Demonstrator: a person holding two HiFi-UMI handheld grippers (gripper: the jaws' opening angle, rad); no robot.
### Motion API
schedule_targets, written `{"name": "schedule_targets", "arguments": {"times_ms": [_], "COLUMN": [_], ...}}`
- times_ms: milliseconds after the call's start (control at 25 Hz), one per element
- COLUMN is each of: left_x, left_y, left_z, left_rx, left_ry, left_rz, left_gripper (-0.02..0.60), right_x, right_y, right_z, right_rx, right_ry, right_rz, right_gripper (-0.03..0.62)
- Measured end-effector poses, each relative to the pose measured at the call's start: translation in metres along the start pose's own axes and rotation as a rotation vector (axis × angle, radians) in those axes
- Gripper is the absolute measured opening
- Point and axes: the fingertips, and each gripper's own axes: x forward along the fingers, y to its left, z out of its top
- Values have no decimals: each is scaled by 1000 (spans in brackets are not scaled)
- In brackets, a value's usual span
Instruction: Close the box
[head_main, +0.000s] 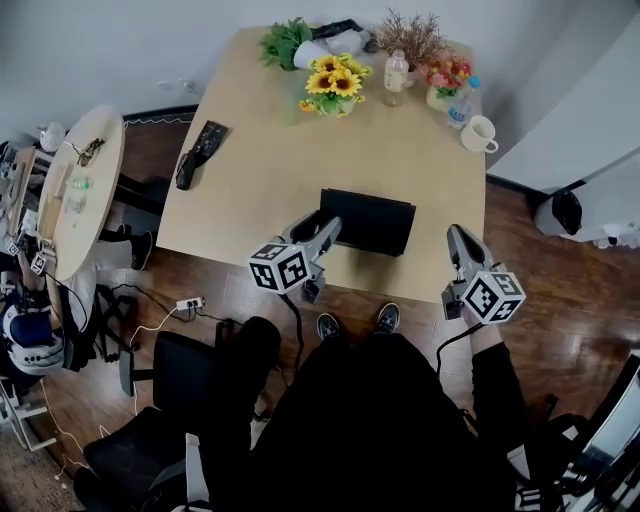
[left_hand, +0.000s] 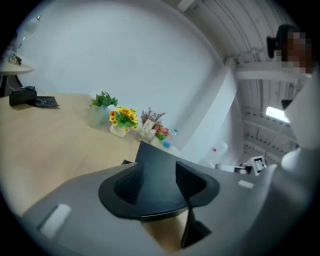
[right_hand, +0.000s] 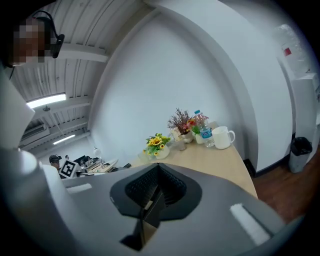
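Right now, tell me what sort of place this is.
Probably an office: a wooden table with sunflowers and a mug, a cluttered round desk, and a black office chair.

Wooden floor (head_main: 560, 340); white wall (head_main: 120, 40); round table (head_main: 100, 165)

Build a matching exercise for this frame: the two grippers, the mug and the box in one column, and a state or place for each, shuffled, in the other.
Things:
1. left gripper
2. right gripper
3. mug
4. box

States or places:
A. jaws together, nothing between them
B. by the near edge of the table, in front of the person
C. jaws apart
D. near the table's far right corner

Pairs: 1-C, 2-A, 3-D, 4-B
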Motion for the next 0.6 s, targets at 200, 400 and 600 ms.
{"name": "schedule_targets", "arguments": {"times_ms": [200, 400, 600], "left_x": [2, -45, -93], "left_y": [2, -80, -154], "left_z": [-7, 24, 68], "left_rx": [78, 344, 476], "left_ry": [56, -52, -197], "left_rz": [86, 36, -25], "left_gripper": [186, 184, 184], "right_x": [-18, -25, -21], "right_y": [30, 83, 165], "right_z": [9, 30, 52], "right_rx": [-45, -108, -235], "right_ry": [-17, -61, -137], "right_rz": [17, 102, 226], "right_gripper": [0, 0, 3]}}
